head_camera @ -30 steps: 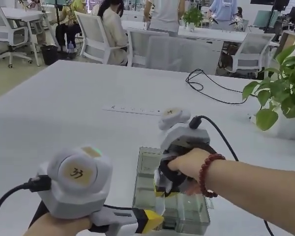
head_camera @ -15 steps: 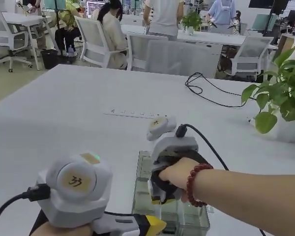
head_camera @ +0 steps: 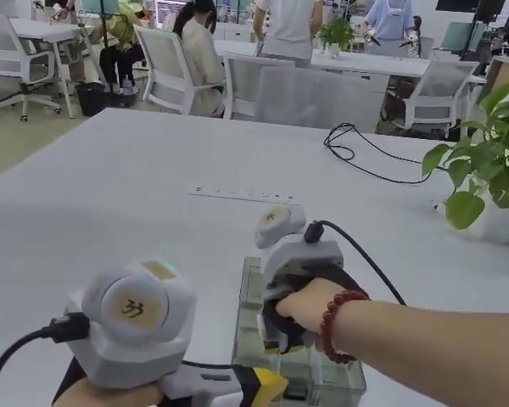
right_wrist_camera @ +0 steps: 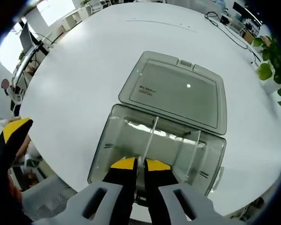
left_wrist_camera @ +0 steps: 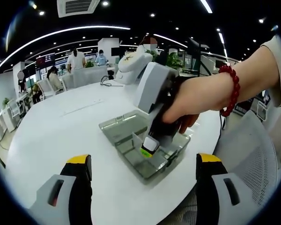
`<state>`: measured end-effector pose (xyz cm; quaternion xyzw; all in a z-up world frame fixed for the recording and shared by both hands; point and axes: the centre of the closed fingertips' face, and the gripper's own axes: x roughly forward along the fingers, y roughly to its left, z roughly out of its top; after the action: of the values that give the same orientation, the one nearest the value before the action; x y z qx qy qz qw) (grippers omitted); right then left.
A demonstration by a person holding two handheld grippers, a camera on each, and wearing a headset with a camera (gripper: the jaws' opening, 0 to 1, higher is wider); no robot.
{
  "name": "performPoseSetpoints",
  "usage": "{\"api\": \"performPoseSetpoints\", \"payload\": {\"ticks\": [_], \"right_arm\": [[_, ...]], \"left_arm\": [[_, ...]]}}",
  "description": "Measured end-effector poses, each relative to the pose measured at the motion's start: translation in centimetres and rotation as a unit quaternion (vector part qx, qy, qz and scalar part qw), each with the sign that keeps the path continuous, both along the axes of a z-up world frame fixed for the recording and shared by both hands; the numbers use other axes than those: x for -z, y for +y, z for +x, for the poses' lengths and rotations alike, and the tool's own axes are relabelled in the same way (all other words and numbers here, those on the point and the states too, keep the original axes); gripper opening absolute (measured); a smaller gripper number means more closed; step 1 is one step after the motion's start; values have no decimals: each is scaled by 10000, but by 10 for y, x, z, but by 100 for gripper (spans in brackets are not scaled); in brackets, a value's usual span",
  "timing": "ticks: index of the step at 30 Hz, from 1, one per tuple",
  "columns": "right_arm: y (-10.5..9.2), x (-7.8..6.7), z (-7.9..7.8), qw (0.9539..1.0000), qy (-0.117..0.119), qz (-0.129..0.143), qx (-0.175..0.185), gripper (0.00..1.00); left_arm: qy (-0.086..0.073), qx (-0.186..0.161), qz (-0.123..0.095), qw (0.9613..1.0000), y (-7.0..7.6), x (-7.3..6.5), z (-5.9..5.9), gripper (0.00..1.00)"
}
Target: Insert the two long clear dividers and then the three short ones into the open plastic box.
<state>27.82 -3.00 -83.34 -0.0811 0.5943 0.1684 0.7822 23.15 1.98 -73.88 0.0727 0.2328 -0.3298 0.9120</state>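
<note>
Right tool (right_wrist_camera: 136, 164) pinches narrow on a clear divider (right_wrist_camera: 150, 135) standing upright inside the open plastic box (right_wrist_camera: 101, 151), which sits on the white tabletop (right_wrist_camera: 79, 65) with its lid (right_wrist_camera: 178, 91) folded flat beyond it, while the left tool (left_wrist_camera: 144, 158) hovers nearby, jaws wide, empty, pointed at the box.

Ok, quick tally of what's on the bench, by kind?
Tongs: 2, left tongs and right tongs
Box: 1
Dividers made out: 2, one held
Potted plant: 1
Black cable: 1
White strip: 1
Total: 8
</note>
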Motion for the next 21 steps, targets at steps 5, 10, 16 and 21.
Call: {"api": "performPoseSetpoints", "payload": {"ticks": [5, 10, 16, 21], "right_arm": [[0, 0, 0, 10000, -3, 51, 24, 7], [2, -1, 1, 9995, -41, 309, 28, 10], [6, -4, 3, 9968, -3, 794, 111, 13], [11, -12, 3, 9945, -102, 1039, 15, 21]], "left_arm": [[32, -31, 25, 10000, 2, 2, -1, 94], [11, -45, 13, 10000, 2, 1, -2, 94], [2, -102, 37, 9999, 4, 0, -1, 94], [22, -170, 57, 9998, 8, 1, -1, 95]]}}
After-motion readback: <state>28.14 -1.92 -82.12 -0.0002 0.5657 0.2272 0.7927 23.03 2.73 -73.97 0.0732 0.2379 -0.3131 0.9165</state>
